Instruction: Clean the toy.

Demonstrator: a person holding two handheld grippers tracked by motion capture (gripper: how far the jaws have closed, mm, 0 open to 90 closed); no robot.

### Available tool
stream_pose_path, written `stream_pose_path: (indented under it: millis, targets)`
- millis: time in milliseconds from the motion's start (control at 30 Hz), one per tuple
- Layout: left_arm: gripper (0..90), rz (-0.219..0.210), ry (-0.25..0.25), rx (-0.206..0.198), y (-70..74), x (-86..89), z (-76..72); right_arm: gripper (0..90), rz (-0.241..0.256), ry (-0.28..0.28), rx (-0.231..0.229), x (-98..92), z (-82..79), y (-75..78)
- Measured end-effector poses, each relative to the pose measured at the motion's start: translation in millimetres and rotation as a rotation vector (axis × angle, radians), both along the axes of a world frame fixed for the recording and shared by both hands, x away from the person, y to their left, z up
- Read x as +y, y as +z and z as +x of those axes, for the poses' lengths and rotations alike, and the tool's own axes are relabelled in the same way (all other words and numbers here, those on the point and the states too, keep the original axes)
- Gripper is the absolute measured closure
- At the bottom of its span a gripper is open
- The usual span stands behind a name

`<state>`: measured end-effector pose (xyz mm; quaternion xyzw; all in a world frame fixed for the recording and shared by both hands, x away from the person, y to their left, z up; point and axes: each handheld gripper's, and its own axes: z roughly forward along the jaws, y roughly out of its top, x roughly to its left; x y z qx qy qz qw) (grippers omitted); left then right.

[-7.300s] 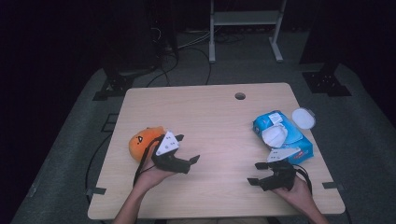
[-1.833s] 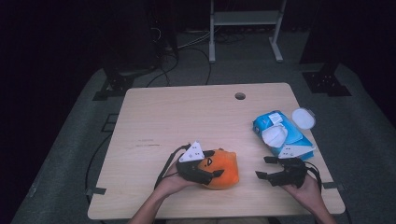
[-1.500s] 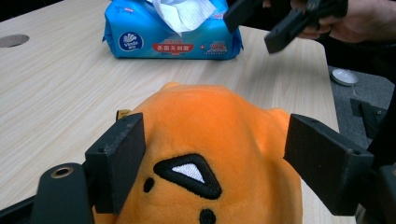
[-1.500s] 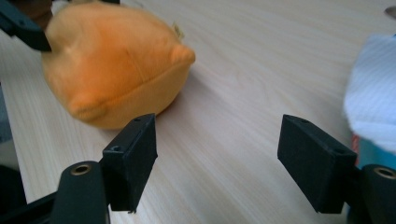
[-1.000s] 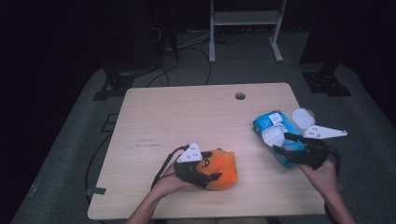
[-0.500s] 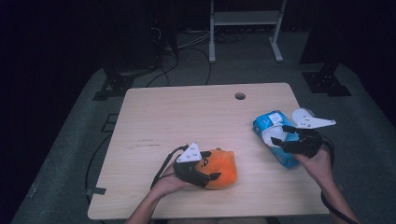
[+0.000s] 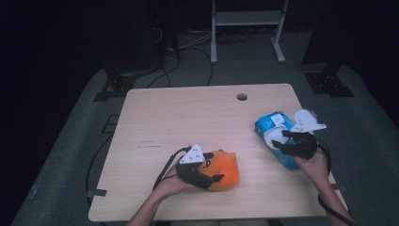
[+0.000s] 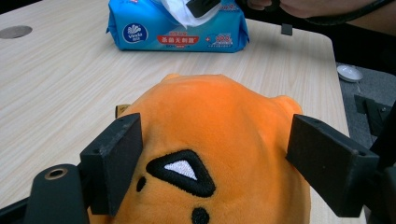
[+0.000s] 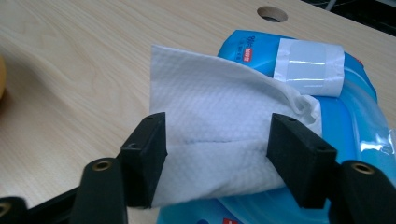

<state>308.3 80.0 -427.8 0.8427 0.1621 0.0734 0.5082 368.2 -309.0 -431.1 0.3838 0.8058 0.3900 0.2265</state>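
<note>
Right gripper [image 9: 212, 161] jaws straddle the wipe [image 9: 224, 135], seemingly not yet pinching; close squarely, pull gently, while left gripper [image 8: 224, 163] clamps the plush [image 8: 210, 154].

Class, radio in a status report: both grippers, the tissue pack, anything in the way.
Left gripper jaws clamp the orange plush toy. Right gripper jaws open astride the white tissue sticking from the blue tissue pack. Nothing blocks it.
</note>
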Motion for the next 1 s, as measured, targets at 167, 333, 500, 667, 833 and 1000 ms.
stream_pose_path:
  millis: [167, 333, 500, 667, 833, 1000]
  targets:
    - [18.5, 0.004, -0.001, -0.002, 0.2, 0.0, -0.5, 46.9, -0.021, -0.021, -0.017, 1.2, 0.9, -3.5]
    - [18.5, -0.001, -0.001, -0.001, -0.5, 0.4, -0.8, 62.1, -0.064, -0.06, -0.05, 2.1, -1.2, -5.4]
    - [18.5, 0.0, -0.002, -0.001, -0.8, 1.5, -0.2, 68.7, -0.038, -0.071, -0.034, -2.7, 1.2, -5.5]
    - [18.5, 0.0, -0.001, 0.002, -1.1, 2.1, 0.0, 72.1, -0.022, -0.07, -0.024, -3.1, 1.4, -5.2]
    - [18.5, 0.003, -0.003, 0.0, -1.0, 2.0, -0.4, 72.8, -0.02, -0.074, -0.026, -2.8, 0.6, -4.7]
    - [18.5, 0.001, -0.003, 0.003, -1.1, 2.8, -0.1, 73.5, 0.031, -0.057, 0.01, -9.2, 4.0, -2.8]
